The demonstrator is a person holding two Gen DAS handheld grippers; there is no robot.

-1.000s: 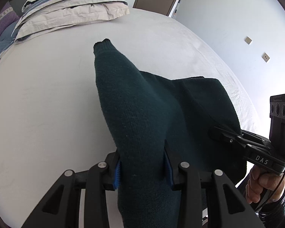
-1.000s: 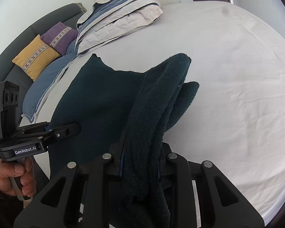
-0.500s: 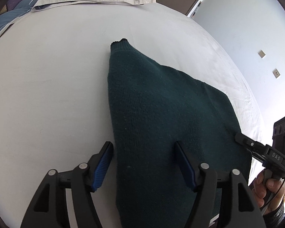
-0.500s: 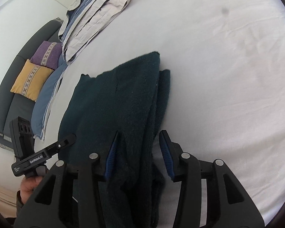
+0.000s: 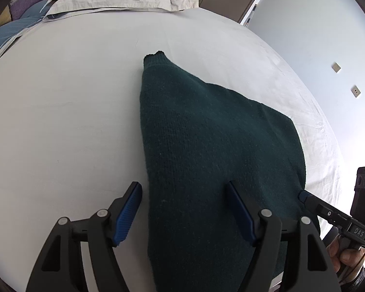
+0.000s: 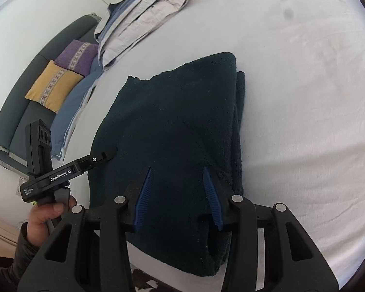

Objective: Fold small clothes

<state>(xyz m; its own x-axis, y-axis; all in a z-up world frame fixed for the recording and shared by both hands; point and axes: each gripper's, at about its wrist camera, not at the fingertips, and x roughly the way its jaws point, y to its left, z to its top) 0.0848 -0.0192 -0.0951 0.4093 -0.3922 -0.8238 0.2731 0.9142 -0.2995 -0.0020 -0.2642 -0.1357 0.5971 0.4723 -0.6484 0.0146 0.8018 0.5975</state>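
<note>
Bedding framed the scene: a white bed point(image 5: 60, 121) spread wide and bare to the left of the dark green sweater point(image 5: 206, 146), with more bare sheet running off to its right in the right wrist view, while a stack of folded pale linens point(image 5: 124, 0) sat at the far end and a dark sofa with a yellow cushion point(image 6: 52, 85) and a purple cushion point(image 6: 77, 57) stood beyond the bed's left edge. The sweater lay flat near the bed's near edge, folded into a thick pad with its layered edges stacked along the right side. The left gripper point(image 5: 183, 215) stood wide open, its blue pads apart, the left one over bare sheet just beside the sweater's left edge and the right one over the knit; it held nothing. The right gripper point(image 6: 178, 198) was also open, somewhat narrower, both pads poised over the sweater's near portion and gripping nothing. The sweater's long axis ran away from the cameras toward the linens, tapering in the left wrist view to a ribbed cuff point(image 5: 155, 57) that pointed at the far end of the bed.
</note>
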